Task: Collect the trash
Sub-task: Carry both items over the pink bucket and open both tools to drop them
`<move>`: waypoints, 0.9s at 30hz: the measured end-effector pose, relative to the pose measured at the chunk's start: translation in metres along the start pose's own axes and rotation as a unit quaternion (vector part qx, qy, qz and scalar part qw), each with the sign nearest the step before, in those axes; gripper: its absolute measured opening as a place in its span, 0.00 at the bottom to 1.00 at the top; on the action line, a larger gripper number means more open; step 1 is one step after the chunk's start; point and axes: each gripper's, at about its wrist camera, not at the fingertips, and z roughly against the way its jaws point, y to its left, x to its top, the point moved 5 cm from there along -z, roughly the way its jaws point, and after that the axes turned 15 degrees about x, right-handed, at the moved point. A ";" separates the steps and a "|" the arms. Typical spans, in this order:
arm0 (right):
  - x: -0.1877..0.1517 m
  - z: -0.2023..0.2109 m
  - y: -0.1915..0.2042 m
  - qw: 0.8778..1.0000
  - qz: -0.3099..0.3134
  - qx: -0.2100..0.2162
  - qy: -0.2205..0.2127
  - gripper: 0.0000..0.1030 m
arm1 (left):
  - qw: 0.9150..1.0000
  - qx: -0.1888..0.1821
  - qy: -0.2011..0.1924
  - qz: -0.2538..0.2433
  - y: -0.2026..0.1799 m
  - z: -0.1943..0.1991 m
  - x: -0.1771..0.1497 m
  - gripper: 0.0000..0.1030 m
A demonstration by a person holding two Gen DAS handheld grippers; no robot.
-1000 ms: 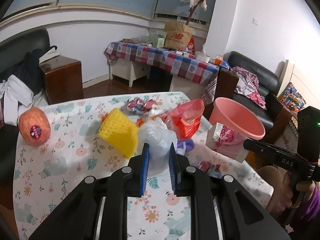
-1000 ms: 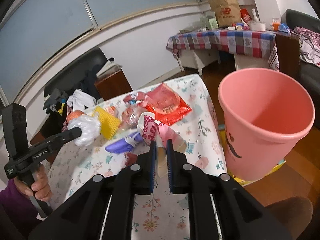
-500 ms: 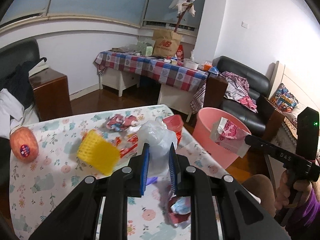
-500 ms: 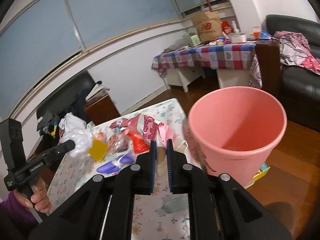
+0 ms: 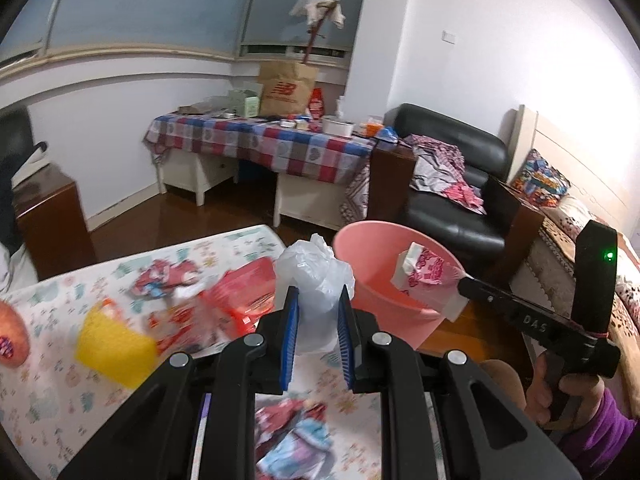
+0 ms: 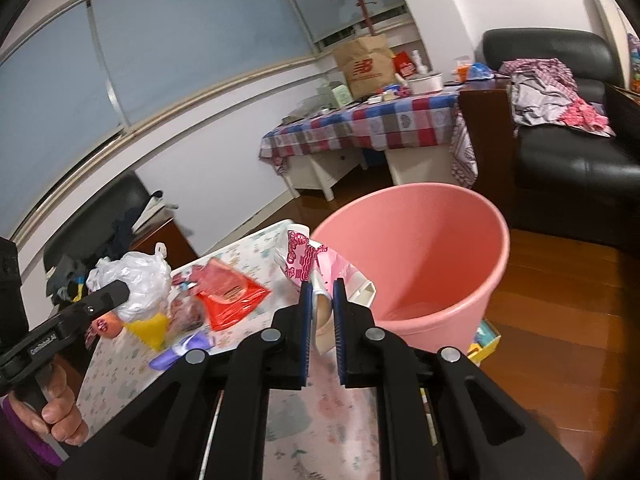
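Trash was in both grippers: left (image 5: 318, 320) pinched one white bag (image 5: 316, 276), right (image 6: 322, 316) pinched one pink carton (image 6: 316, 268) at twelve o'clock before one bin (image 6: 420, 248); floral table (image 5: 52, 392), wooden floor.

white plastic bag (image 5: 316, 276): crumpled, held aloft | pink-patterned carton (image 6: 320, 276): over pink bin (image 6: 424, 264) (upright, empty)

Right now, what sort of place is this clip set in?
Most likely a lived-in room of a home. A black leather armchair strewn with clothes sits beside a side table under a checked cloth crowded with household items, and a floral-covered table holds wrappers next to a pink bin.
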 end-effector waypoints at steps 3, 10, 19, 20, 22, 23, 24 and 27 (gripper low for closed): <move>0.004 0.001 -0.014 1.000 -0.004 -0.014 -0.007 0.10 | 1.000 -0.016 0.006 -0.008 -0.019 -0.014 0.008 0.17; 0.018 -0.009 -0.036 0.999 -0.005 -0.034 -0.017 0.10 | 0.998 -0.053 0.025 -0.026 -0.069 -0.046 0.023 0.17; 0.014 -0.034 -0.058 0.998 0.002 -0.061 0.007 0.10 | 0.994 -0.055 0.078 -0.057 -0.118 -0.104 0.018 0.17; 0.013 -0.036 -0.059 0.998 0.004 -0.063 0.010 0.10 | 0.993 -0.055 0.084 -0.060 -0.120 -0.109 0.016 0.17; 0.012 -0.040 -0.061 0.997 0.008 -0.068 0.018 0.10 | 0.992 -0.054 0.096 -0.065 -0.125 -0.119 0.013 0.17; 0.011 -0.041 -0.061 0.997 0.009 -0.070 0.021 0.10 | 0.991 -0.052 0.102 -0.065 -0.126 -0.123 0.011 0.17; 0.010 -0.042 -0.062 0.997 0.009 -0.071 0.023 0.10 | 0.991 -0.051 0.109 -0.066 -0.127 -0.129 0.010 0.17; 0.007 -0.045 -0.064 0.997 0.010 -0.075 0.031 0.10 | 0.990 -0.048 0.118 -0.065 -0.129 -0.137 0.008 0.17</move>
